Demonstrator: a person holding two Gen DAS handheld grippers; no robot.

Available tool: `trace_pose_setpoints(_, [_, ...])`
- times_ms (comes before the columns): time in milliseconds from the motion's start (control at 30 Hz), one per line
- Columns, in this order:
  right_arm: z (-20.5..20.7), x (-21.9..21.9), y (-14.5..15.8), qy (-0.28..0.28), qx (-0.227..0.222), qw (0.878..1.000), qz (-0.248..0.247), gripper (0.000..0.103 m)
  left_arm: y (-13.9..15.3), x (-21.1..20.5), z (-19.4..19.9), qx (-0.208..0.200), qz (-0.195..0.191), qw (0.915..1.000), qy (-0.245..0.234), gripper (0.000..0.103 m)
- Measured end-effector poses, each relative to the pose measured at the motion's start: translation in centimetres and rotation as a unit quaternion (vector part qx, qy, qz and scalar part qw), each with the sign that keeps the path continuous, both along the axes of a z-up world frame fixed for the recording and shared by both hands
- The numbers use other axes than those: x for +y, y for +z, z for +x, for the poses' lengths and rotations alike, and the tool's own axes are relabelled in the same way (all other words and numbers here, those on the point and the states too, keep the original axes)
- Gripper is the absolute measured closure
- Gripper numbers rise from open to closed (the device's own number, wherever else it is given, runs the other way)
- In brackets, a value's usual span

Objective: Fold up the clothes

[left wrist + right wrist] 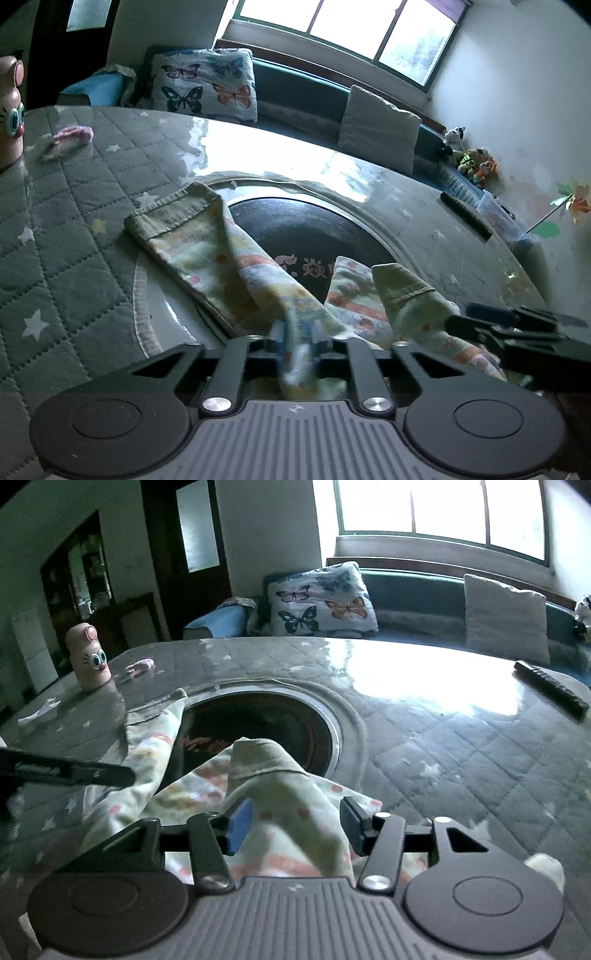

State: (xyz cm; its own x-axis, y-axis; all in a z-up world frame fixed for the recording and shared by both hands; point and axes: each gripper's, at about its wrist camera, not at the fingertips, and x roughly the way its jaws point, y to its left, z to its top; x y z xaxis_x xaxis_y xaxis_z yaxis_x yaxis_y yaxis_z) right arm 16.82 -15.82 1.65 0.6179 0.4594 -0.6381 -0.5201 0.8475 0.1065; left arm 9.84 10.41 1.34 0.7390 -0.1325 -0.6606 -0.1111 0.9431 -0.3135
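Left gripper (297,341) pinched tight – right gripper (293,821) jaws apart, angled downward

Soft printed cloth garment (229,273) on glossy film-covered quilted tablecloth (74,221).

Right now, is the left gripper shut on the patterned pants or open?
Shut on them. In the left wrist view the left gripper has its blue pads pressed together with the patterned pants bunched between them.

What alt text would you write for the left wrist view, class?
The left gripper is shut on a pastel patterned garment, which trails across a quilted table with a dark round inset. The right gripper enters from the right. Cushions and a window lie behind.
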Motion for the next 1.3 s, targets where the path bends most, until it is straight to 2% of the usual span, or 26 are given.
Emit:
trace_pose_setpoints(100, [1.2, 0.8, -0.9, 0.002, 0.010, 1.000, -0.008, 0.050, 0.3, 0.0, -0.4, -0.008, 0.008, 0.9999, -0.002, 0.095])
trace_pose_setpoints(167, [1.7, 1.2, -1.3, 0.003, 0.019, 1.000, -0.008, 0.058, 0.6, -0.1, -0.6, -0.013, 0.015, 0.9998, -0.002, 0.095])
trace_pose_setpoints(200, [1.6, 1.2, -1.4, 0.003, 0.018, 1.000, -0.009, 0.072, 0.7, 0.0, -0.7, -0.015, 0.017, 0.9997, -0.001, 0.095])
trace_pose_setpoints(233, [1.5, 1.2, -1.5, 0.002, 0.017, 1.000, -0.008, 0.081, 0.9, 0.1, -0.8, -0.017, 0.018, 0.9997, 0.002, 0.095])
trace_pose_setpoints(267, [1.4, 1.1, -1.3, 0.002, 0.017, 1.000, -0.004, 0.084, 1.0, 0.2, -0.7, -0.018, 0.019, 0.9996, 0.005, 0.094])
trace_pose_setpoints(300, [1.2, 0.8, -1.1, 0.001, 0.014, 1.000, 0.002, 0.091, 1.1, 0.3, -0.7, -0.019, 0.021, 0.9995, 0.010, 0.094])
trace_pose_setpoints(367, [0.5, 0.4, -0.4, -0.002, 0.004, 1.000, 0.008, 0.095, 1.1, 0.5, -0.3, -0.016, 0.028, 0.9992, 0.024, 0.080])
trace_pose_setpoints(400, [0.1, 0.1, 0.1, -0.005, -0.003, 1.000, 0.010, 0.097, 1.0, 0.5, 0.0, -0.015, 0.030, 0.9990, 0.028, 0.067])
trace_pose_setpoints(433, [-0.3, -0.2, 0.5, -0.007, -0.009, 1.000, 0.013, 0.097, 0.9, 0.5, 0.3, -0.014, 0.032, 0.9989, 0.030, 0.059])
trace_pose_setpoints(500, [-1.3, -1.2, 1.6, -0.013, -0.020, 0.999, 0.025, 0.097, 0.6, 0.5, 0.9, -0.011, 0.035, 0.9987, 0.034, 0.050])
trace_pose_setpoints(567, [-2.1, -2.3, 2.6, -0.020, -0.031, 0.999, 0.036, 0.097, 0.1, 0.4, 1.6, -0.001, 0.032, 0.9989, 0.033, 0.050])
trace_pose_setpoints(667, [-3.7, -4.4, 4.0, -0.038, -0.048, 0.997, 0.049, 0.098, -0.5, 0.4, 2.2, 0.006, 0.021, 0.9994, 0.026, 0.054])
trace_pose_setpoints(700, [-4.3, -5.2, 4.5, -0.046, -0.054, 0.996, 0.053, 0.098, -0.7, 0.4, 2.3, 0.005, 0.014, 0.9997, 0.021, 0.067])
trace_pose_setpoints(733, [-4.9, -6.0, 5.0, -0.054, -0.060, 0.995, 0.057, 0.098, -0.7, 0.4, 2.2, 0.004, 0.006, 0.9999, 0.016, 0.086])
trace_pose_setpoints(833, [-6.9, -8.8, 6.1, -0.088, -0.073, 0.991, 0.072, 0.098, -0.6, 0.4, 1.7, -0.007, -0.004, 0.9999, 0.012, 0.099])
trace_pose_setpoints(1033, [-10.7, -14.7, 6.8, -0.170, -0.089, 0.978, 0.083, 0.098, 1.3, 1.4, -1.5, -0.045, -0.004, 0.9981, 0.041, 0.100])
trace_pose_setpoints(1200, [-13.2, -19.0, 5.8, -0.241, -0.079, 0.963, 0.095, 0.098, 2.5, 2.7, -5.8, -0.066, 0.002, 0.9953, 0.072, 0.100])
trace_pose_setpoints(1300, [-14.2, -20.7, 4.8, -0.269, -0.068, 0.956, 0.099, 0.098, 2.6, 3.3, -8.8, -0.063, 0.009, 0.9941, 0.087, 0.101])
